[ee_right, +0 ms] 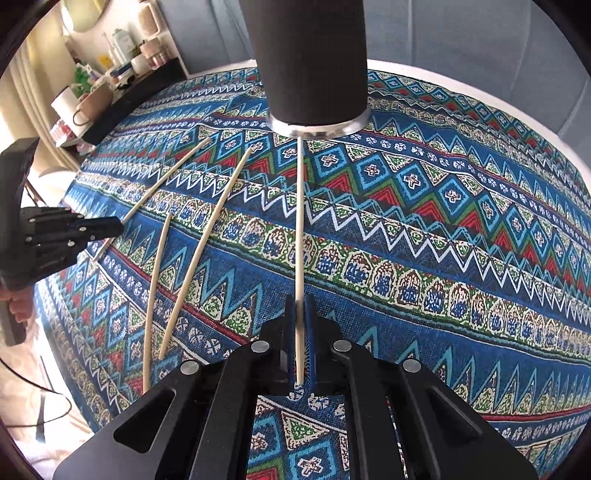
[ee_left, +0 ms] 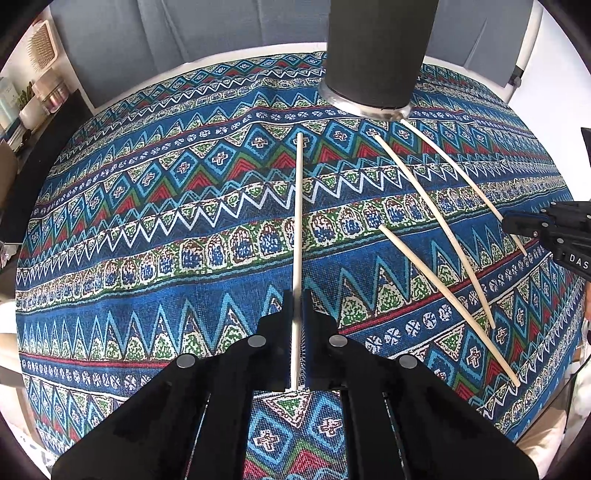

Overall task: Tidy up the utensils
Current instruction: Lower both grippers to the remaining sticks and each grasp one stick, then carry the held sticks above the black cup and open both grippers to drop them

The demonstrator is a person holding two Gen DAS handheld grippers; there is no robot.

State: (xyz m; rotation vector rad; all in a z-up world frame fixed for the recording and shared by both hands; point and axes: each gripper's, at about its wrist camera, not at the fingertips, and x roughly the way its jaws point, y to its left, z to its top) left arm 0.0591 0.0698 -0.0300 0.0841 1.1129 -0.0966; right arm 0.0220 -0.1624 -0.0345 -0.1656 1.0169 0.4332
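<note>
Left gripper [ee_left: 296,306]: nearest the lens, jaws closed tight on one stick [ee_left: 297,229]. The stick runs straight away from the jaws across the cloth [ee_left: 147,229], its far tip short of the cup [ee_left: 373,55].

Right gripper [ee_right: 300,314]: jaws likewise pinched shut on a second stick [ee_right: 300,221]. The far tip of this stick reaches the steel foot of the cup.

Loose sticks: two lie flat on the cloth between the grippers, a long one [ee_left: 436,229] and a shorter one [ee_left: 447,295], near each other but apart, both slanting toward the cup. Neither is touched by jaws.

Cup: tall, dark, cylindrical, with a bright metal base ring, upright at the far middle of the cloth. Its mouth is out of frame, so its contents cannot be told.

Cloth: blue, with banded zigzag and diamond pattern, covering the worktop almost to its pale rim [ee_left: 229,55]. Open room: wide bare cloth to the left of the left gripper and to the right of the right gripper; the strip between the grippers is taken up by the loose sticks.

Edges: far rim close behind the cup, grey upholstery [ee_left: 184,29] beyond it. A dark side shelf [ee_right: 140,85] with jars, bottles and a brush stands off the far-left corner.

A hand [ee_right: 18,308] shows on the left gripper's handle.
</note>
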